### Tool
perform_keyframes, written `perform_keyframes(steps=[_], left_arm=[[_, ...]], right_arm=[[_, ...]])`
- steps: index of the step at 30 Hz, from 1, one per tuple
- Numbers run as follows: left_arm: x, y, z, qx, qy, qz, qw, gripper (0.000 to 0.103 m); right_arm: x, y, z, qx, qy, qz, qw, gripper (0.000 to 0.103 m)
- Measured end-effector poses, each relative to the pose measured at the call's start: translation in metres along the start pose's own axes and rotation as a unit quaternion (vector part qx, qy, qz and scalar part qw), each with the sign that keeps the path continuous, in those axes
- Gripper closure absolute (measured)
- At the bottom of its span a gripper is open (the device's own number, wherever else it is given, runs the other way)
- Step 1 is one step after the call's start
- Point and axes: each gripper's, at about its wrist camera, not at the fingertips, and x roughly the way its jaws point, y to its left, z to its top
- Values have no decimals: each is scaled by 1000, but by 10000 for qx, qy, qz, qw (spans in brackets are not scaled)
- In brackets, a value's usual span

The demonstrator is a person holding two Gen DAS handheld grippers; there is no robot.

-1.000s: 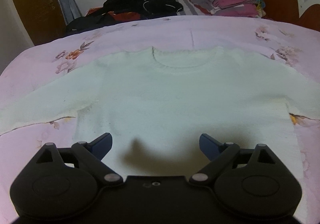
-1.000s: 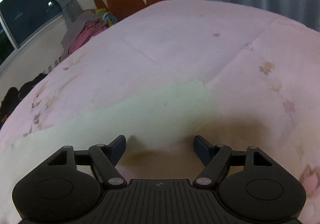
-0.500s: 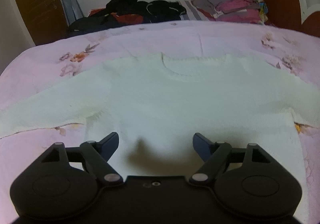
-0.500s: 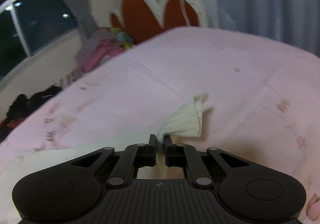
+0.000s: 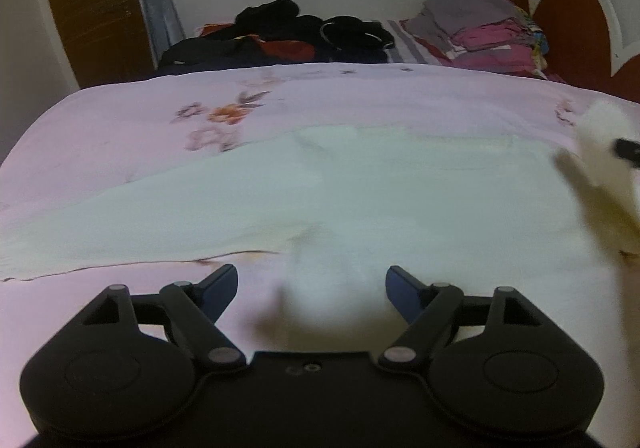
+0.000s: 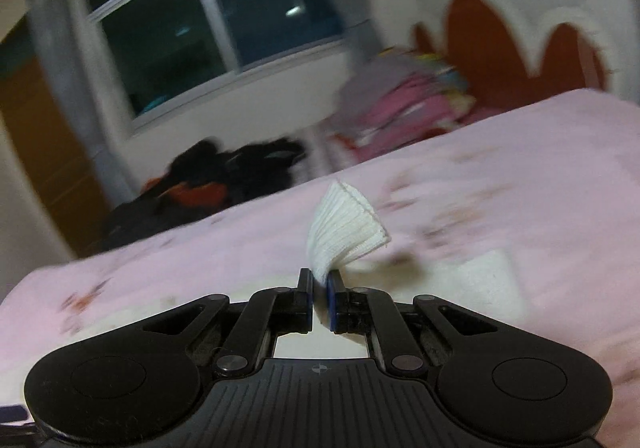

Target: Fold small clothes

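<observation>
While the white sweater (image 5: 360, 191) is lying spread flat on the pink bedspread (image 5: 120, 127), the right gripper (image 6: 319, 290) is pinching the ribbed sleeve cuff (image 6: 344, 224) between narrow jaws and holding it raised above the sweater body, presumably so the sleeve can be carried inward over the sweater. The left gripper (image 5: 310, 282) is hovering near the sweater's lower edge with jaws wide and holding nothing, probably ready to steady the sweater. The folded clothes pile (image 5: 480, 31) is lying well beyond the sweater.
</observation>
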Motion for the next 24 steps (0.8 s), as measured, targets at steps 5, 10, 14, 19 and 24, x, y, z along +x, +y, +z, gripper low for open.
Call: perform_keyframes(steps=[5,10,14,19,24], left_arm=[[3,33,0,-143,-35,24,9999,23],[10,37,3,-198,-68,-269,9994,22],[23,20,10,-270,91,-837,9961,20],[52,-20,23,-323,371,-1417,9887,22],[89,-52,34,-365,515,-1509,9865,45]], right_arm=[[47,67,-46,-288,640,380,9968,96],[58,85,-81,-428,1081,439,9922,95],[43,81,-78,-491,948,463,9932,49],[9,52,-68,-683,579,31,9960,42],[-16,-2,-69,-702,519,-672,9939,42]])
